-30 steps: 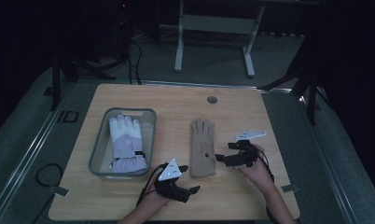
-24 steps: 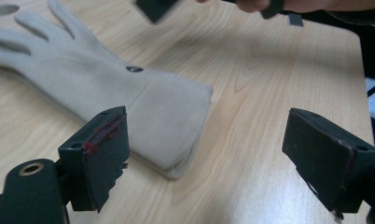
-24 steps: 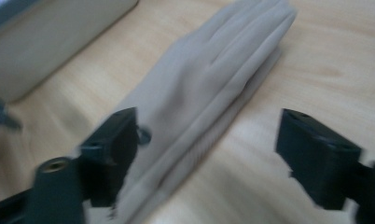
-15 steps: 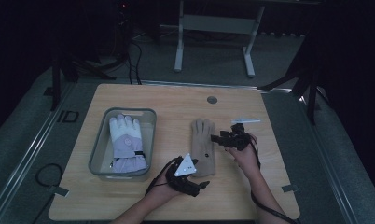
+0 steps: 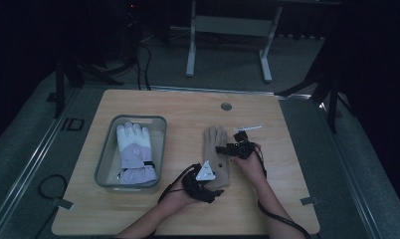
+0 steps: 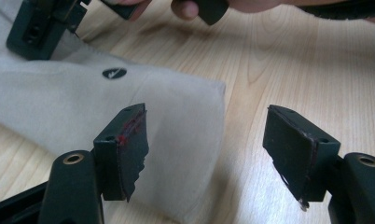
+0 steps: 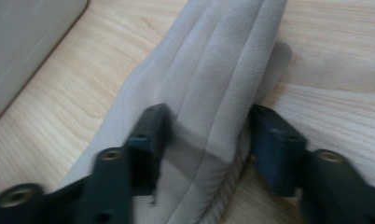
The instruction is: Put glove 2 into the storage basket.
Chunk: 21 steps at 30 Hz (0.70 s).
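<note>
Glove (image 5: 217,157), tan, flat on table (image 5: 287,209), right of bin (image 5: 104,164) with white glove (image 5: 133,152). Grasp step under way: left gripper (image 6: 206,154) straddling cuff corner, right gripper (image 7: 206,140) straddling fingers, both just closing, not yet pinching. Next: squeeze fully on cloth, then lift evenly toward bin.

Table: your light wooden table (image 5: 153,107) has rounded corners and a small round grommet (image 5: 226,106) near its far edge.
Floor: grey carpet (image 5: 34,149) surrounds your table.
Far furniture: a pale metal frame (image 5: 228,27) on two legs stands beyond the table.
Cables: dark cables (image 5: 138,55) trail at far left.
Light: your room is dim, its back in darkness.
</note>
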Tool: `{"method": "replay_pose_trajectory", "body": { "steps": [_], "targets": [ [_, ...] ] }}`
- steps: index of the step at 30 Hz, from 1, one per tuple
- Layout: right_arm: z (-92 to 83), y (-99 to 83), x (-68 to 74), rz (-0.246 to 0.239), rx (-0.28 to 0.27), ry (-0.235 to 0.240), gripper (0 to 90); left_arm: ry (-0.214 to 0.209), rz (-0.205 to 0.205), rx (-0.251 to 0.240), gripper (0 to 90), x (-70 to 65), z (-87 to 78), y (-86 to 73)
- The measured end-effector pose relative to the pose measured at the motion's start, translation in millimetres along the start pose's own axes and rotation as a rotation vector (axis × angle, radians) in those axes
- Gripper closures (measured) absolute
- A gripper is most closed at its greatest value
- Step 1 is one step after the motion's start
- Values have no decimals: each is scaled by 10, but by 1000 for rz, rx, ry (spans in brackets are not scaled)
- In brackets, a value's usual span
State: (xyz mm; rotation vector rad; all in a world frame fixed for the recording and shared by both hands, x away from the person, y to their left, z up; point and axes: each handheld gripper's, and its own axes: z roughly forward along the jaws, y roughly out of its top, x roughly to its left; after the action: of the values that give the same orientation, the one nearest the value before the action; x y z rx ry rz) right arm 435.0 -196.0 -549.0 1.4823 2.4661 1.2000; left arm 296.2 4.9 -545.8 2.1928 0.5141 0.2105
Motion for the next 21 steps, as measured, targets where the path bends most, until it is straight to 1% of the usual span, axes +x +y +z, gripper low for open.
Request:
{"method": "replay_pose_trajectory", "body": {
  "steps": [1,2,3,4,5,6,7,8,9,10,11,12,13,14,17,18,19,21],
  "targets": [
    [3,-5,22,-20,13,2,522,1,-2,3,305,2,1,-6],
    [7,-17,34,-28,17,11,586,0,-1,5,305,7,1,-14],
    [7,-17,34,-28,17,11,586,2,0,9,305,8,2,-19],
    [6,-21,49,-41,19,13,622,2,-3,11,305,8,6,-24],
    [-6,-24,106,-84,13,-15,691,2,-1,12,306,10,9,-27],
    [-6,-24,106,-84,13,-15,691,4,1,17,306,12,10,-28],
    [-20,-22,177,-136,11,-55,734,0,0,22,308,12,10,-28],
    [-25,-23,210,-167,10,-77,747,5,12,32,315,4,10,-26],
    [-30,-26,238,-185,9,-94,759,9,18,38,315,1,11,-25],
    [-30,-26,238,-185,9,-94,759,9,18,38,315,1,11,-25],
    [-34,-30,257,-204,7,-103,772,11,25,47,315,-3,15,-25],
    [-48,-46,320,-263,-2,-141,792,13,33,57,315,-2,15,-27],
    [-52,-58,354,-299,-9,-161,796,13,33,57,315,-2,15,-27],
    [-56,-69,385,-323,-18,-178,798,14,35,72,315,1,22,-31],
    [-55,-77,409,-336,-22,-186,800,17,38,77,315,0,29,-33],
    [-51,-78,415,-341,-19,-184,800,18,46,84,315,-7,42,-33],
    [-43,-75,407,-325,-17,-177,800,16,52,88,315,-10,46,-30],
    [-41,-71,395,-314,-14,-170,801,15,62,89,315,-20,54,-25]
  ]
}}
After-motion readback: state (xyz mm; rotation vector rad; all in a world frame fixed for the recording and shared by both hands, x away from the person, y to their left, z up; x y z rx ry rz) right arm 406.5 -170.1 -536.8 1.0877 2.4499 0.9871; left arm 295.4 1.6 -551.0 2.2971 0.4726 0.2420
